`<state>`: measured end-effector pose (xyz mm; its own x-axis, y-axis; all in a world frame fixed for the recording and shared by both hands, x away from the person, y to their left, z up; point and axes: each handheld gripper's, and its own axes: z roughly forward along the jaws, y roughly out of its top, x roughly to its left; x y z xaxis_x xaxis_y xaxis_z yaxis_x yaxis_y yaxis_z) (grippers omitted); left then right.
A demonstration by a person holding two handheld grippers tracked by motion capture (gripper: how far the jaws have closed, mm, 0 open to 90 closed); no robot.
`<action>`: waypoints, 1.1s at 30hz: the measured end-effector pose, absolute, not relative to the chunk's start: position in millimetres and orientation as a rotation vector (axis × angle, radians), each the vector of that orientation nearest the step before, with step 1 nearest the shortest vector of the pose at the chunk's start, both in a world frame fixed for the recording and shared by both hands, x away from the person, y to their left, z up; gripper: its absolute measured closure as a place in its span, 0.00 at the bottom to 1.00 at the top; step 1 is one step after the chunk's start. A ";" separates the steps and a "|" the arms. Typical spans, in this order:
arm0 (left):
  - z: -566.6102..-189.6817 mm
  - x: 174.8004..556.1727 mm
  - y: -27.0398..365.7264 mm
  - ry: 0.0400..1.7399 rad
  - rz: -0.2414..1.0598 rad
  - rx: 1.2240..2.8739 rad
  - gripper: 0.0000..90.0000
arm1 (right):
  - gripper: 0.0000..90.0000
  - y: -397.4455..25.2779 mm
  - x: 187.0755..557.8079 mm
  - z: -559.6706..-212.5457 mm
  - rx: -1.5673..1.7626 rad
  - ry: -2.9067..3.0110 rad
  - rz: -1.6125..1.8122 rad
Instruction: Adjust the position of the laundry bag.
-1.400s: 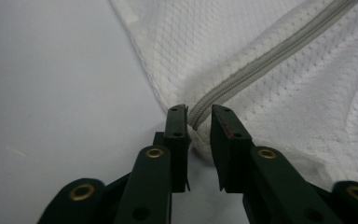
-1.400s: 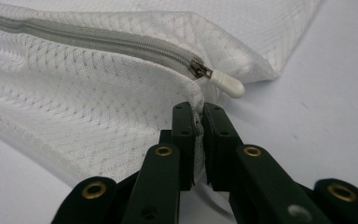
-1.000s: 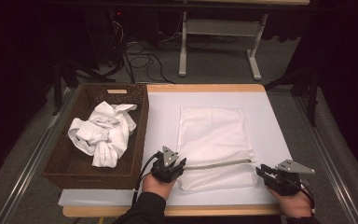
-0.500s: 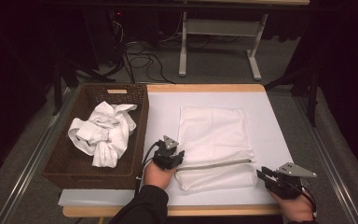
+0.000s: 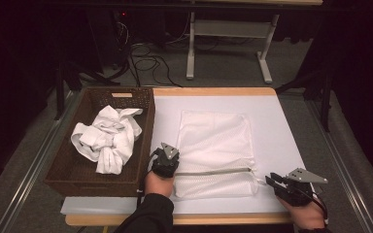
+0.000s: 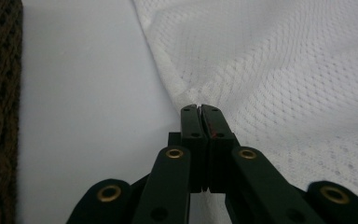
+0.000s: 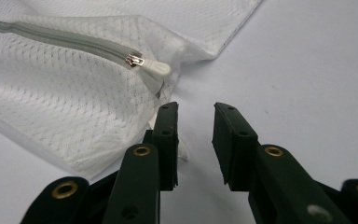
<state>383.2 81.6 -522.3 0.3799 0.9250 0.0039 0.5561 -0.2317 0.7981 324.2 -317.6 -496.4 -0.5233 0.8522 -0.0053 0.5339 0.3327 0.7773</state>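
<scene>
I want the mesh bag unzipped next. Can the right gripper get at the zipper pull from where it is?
Probably yes: the right gripper is open, and the zipper pull lies exposed just ahead of its jaws on the mesh bag, nothing between.

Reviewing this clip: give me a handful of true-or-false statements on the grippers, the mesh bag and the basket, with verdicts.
1. The left gripper is shut on the mesh bag. True.
2. The right gripper is clamped on the zipper pull. False: it is open, short of the pull.
3. The white cloth lies in the basket. True.
4. The mesh bag lies inside the basket. False: it lies on the table, beside the basket.
</scene>
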 end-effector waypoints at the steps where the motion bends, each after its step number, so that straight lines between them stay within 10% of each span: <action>1: -522.5 381.8 80.8 1.269 0.636 1.912 0.96 | 0.80 -316.4 324.9 -496.3 1.218 2.191 1.043; 8: -509.5 362.3 73.4 1.177 0.629 1.886 0.65 | 0.80 -310.6 329.9 -495.0 1.201 2.201 1.054; 18: -501.1 296.3 81.5 0.990 0.546 1.999 0.58 | 0.79 -306.4 347.8 -493.1 1.225 2.167 1.106; 33: -508.2 299.9 81.9 0.979 0.501 2.008 0.54 | 0.61 -283.3 415.7 -506.0 1.409 2.163 1.075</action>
